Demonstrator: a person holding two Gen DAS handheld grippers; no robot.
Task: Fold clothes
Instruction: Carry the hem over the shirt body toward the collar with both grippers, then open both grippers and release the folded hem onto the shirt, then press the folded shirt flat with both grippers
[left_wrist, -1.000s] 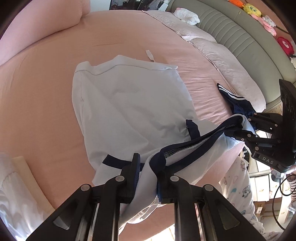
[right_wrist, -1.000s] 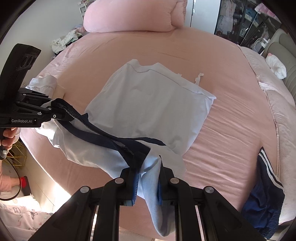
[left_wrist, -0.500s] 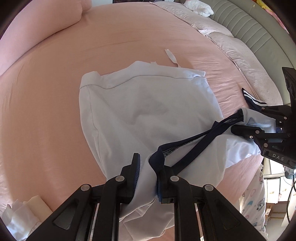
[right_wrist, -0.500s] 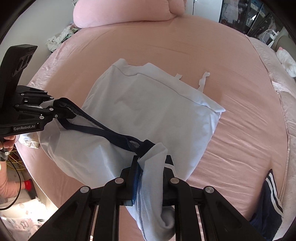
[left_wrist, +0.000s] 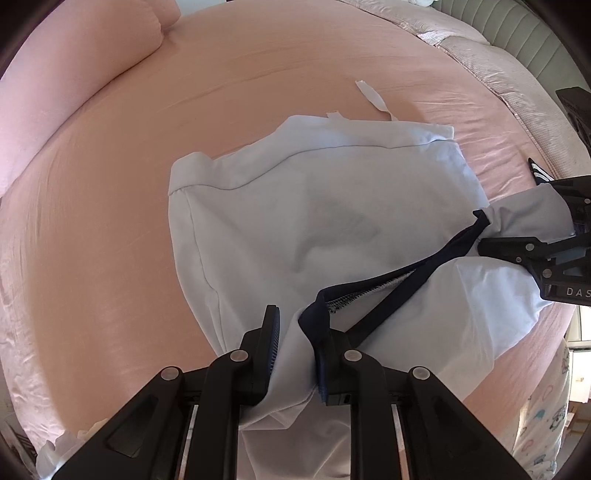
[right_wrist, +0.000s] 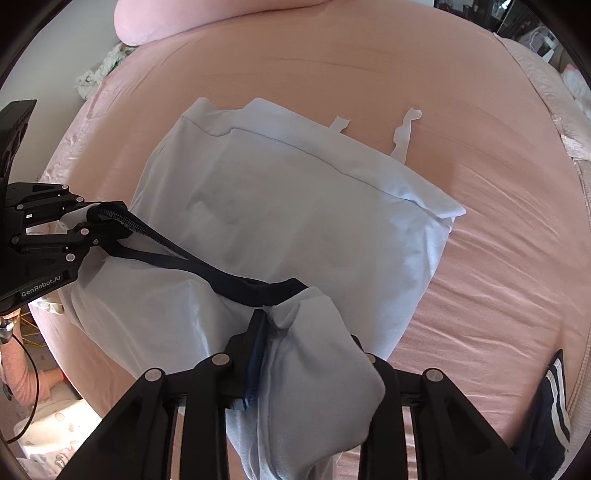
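Home bedroom. Large round bed with pink sheet (left_wrist: 110, 221) fills both views; pink bolster (right_wrist: 207, 18) at 12 o'clock; grey-green padded headboard (left_wrist: 517, 33) at 1 o'clock; loose navy striped garment (right_wrist: 550, 413) at 4 o'clock.

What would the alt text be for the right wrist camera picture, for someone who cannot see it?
A light blue garment with a navy trim lies on a pink bed. The right gripper, its jaws opening, has a fold of the cloth between them, while the left gripper at the left edge has the trim's other end between its fingers. A navy striped garment lies at lower right.
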